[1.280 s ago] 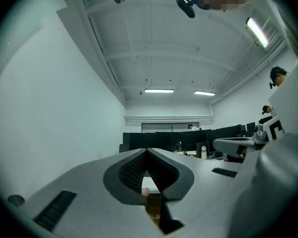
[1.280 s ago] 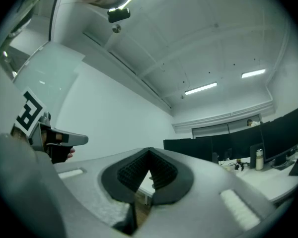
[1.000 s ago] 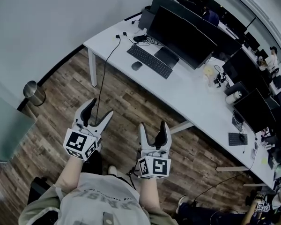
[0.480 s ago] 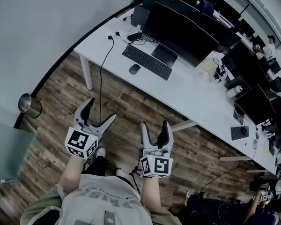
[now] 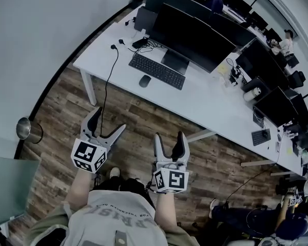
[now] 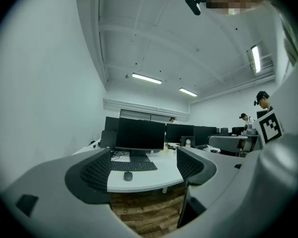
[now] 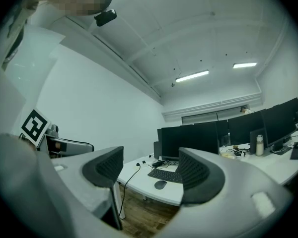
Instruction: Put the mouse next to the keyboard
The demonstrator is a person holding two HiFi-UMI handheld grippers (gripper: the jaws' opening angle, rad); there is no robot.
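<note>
Approaching table [image 5: 205, 106]; no grasp yet. Noting mouse [image 5: 145, 81] near front edge, just before keyboard [image 5: 157, 71]. Holding left gripper [image 5: 109, 120] jaws wide, just opened, empty; right gripper [image 5: 168, 136] jaws apart, empty. Next, probably: reach table, straddle mouse, clench, set beside keyboard.

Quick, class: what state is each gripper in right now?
Left gripper: open, jaws have just been opening, nothing between them.
Right gripper: open, empty.

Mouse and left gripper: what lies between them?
Head view shows only wooden floor, then the white desk's front strip, between left gripper and mouse.
</note>
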